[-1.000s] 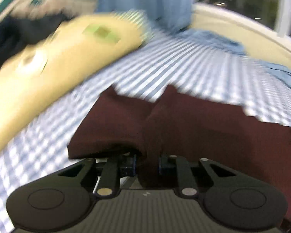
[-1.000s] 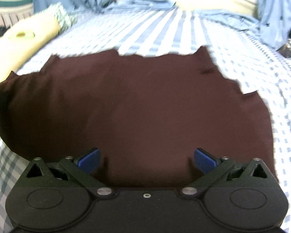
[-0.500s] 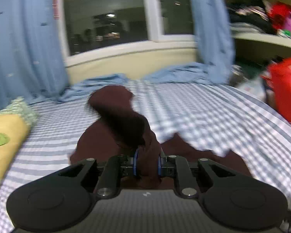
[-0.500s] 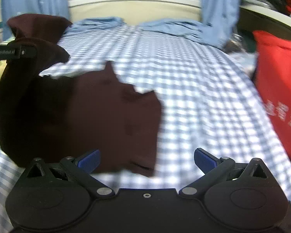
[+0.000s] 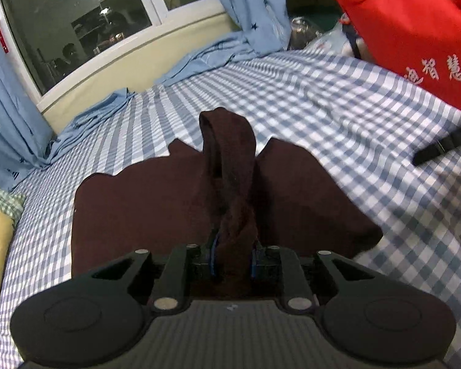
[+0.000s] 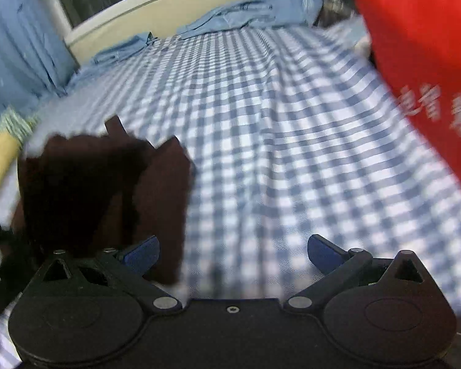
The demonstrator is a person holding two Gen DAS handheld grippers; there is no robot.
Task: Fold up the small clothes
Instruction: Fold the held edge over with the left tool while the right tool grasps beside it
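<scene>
Left gripper (image 5: 233,256) fingers clamp maroon garment (image 5: 144,203) (bunched) | right gripper (image 6: 233,253) fingers apart

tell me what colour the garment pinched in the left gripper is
Dark maroon, plain with no pattern. The garment shows best in the left wrist view, pinched in the left gripper.

Matt dark-maroon cloth garment (image 5: 156,203), woven checked cotton sheet (image 5: 322,98), matt black plastic left tool (image 5: 232,261)
</scene>
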